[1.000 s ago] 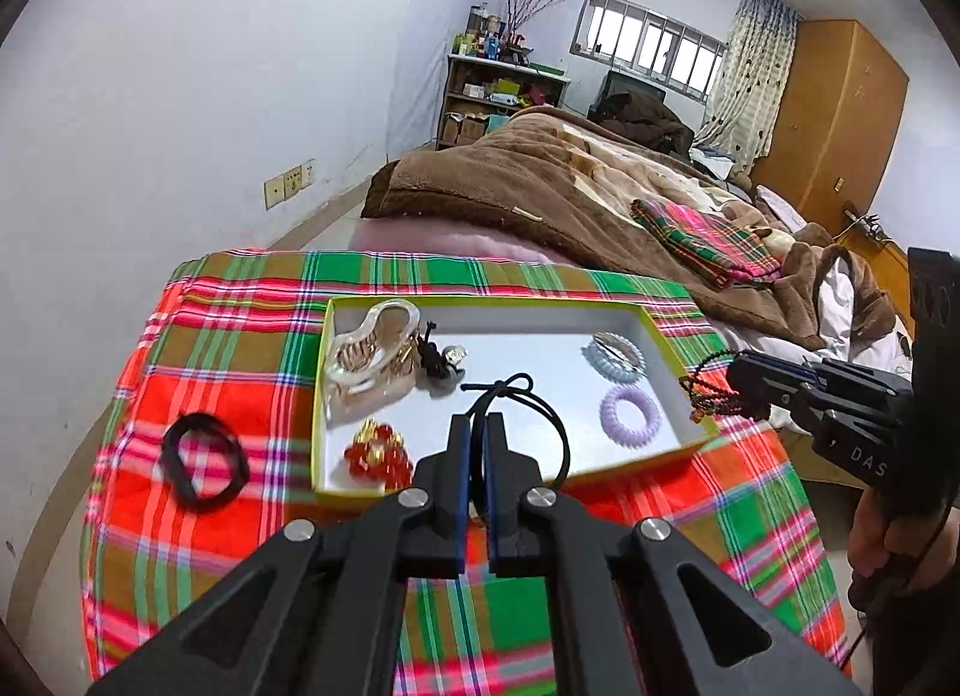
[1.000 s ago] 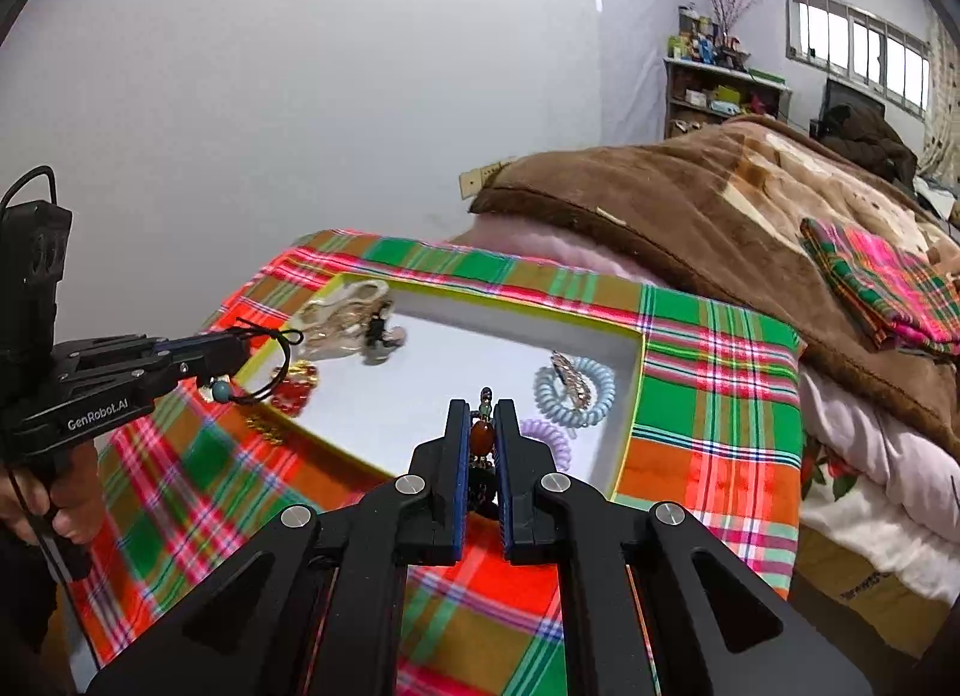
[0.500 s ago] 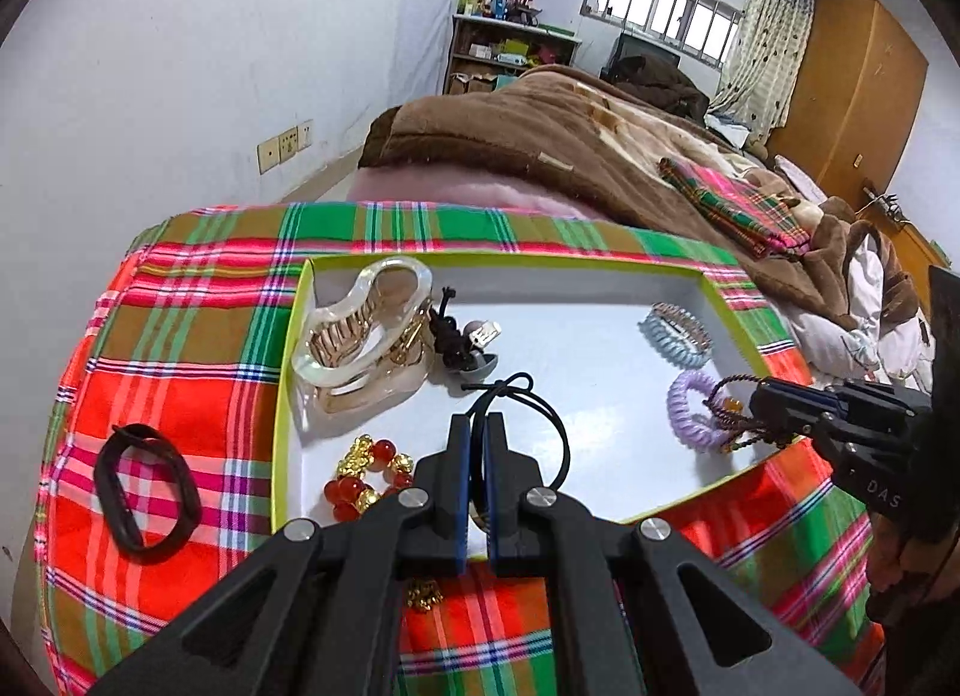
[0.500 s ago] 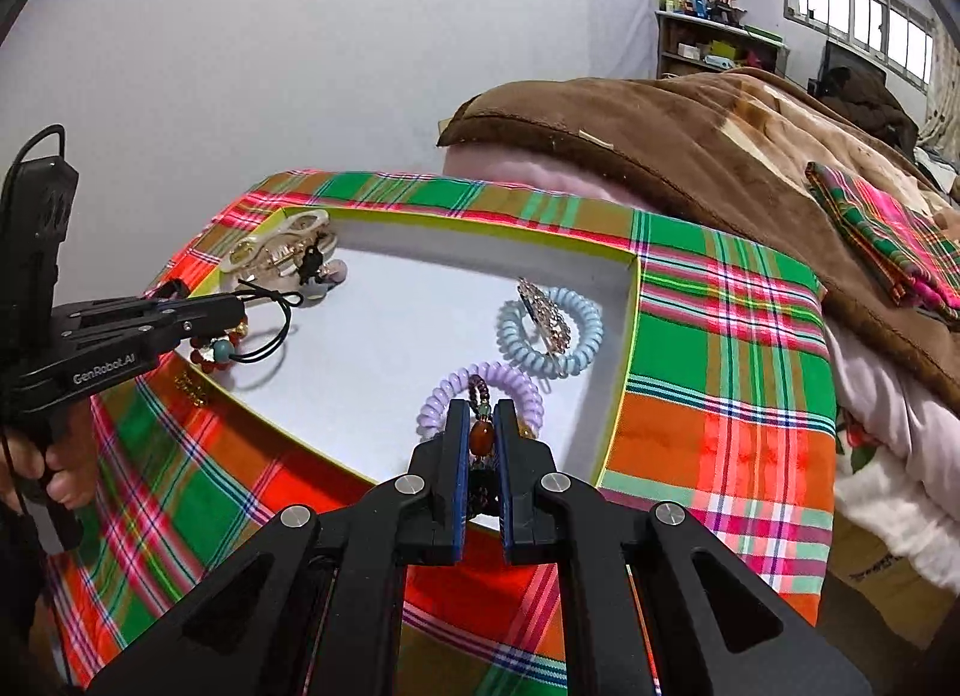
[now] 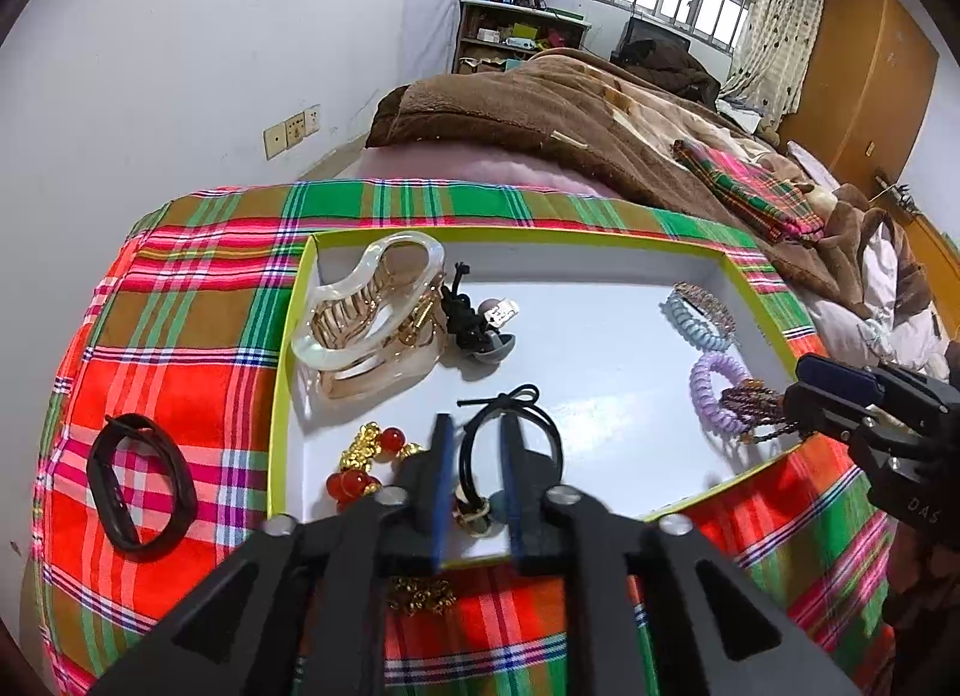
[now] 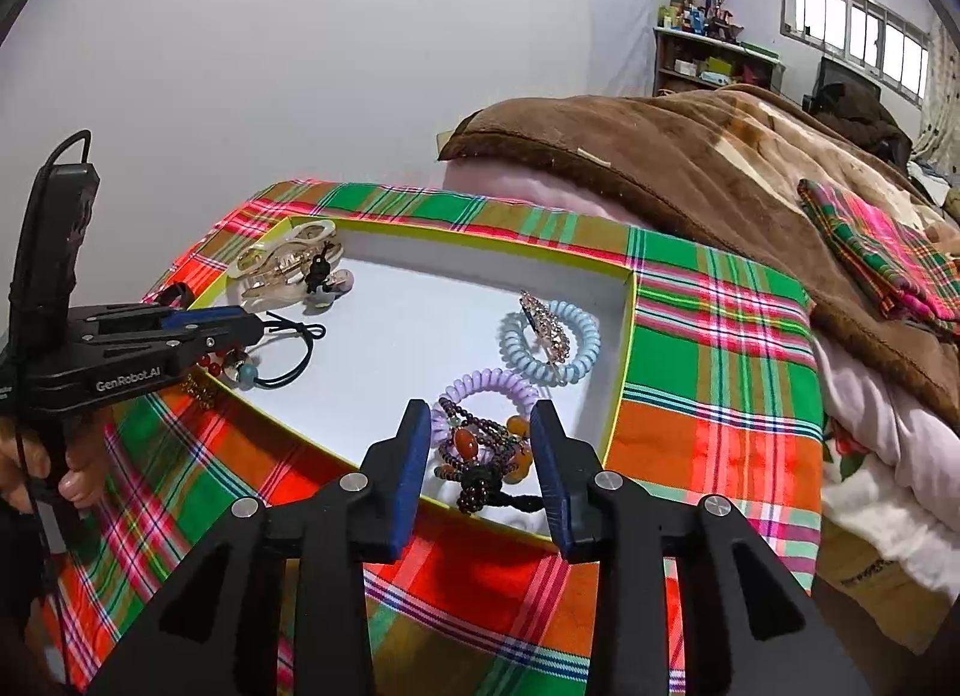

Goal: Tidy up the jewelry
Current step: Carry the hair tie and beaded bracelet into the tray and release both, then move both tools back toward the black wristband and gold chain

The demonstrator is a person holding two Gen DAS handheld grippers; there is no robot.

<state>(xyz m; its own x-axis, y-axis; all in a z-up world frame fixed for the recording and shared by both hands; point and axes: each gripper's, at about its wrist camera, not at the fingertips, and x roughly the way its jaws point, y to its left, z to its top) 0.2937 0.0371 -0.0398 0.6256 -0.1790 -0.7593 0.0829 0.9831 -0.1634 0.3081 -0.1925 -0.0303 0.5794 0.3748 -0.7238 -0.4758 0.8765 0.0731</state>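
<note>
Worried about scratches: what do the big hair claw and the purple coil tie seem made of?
Hair claw: looks like hard glossy plastic, translucent rim, gold-tinted teeth catching highlights. Purple coil tie: seems soft shiny plastic, ribbed like a phone cord.

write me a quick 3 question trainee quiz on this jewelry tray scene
1. True or false: the left gripper has its jaws shut.
2. Which item lies outside the tray on the plaid cloth? A) lilac coil tie B) black band C) clear claw clip
3. Fill in: the beaded bracelet between the right gripper jaws rests in the tray's near ____ corner.

Key: 1 false; 2 B; 3 right
</note>
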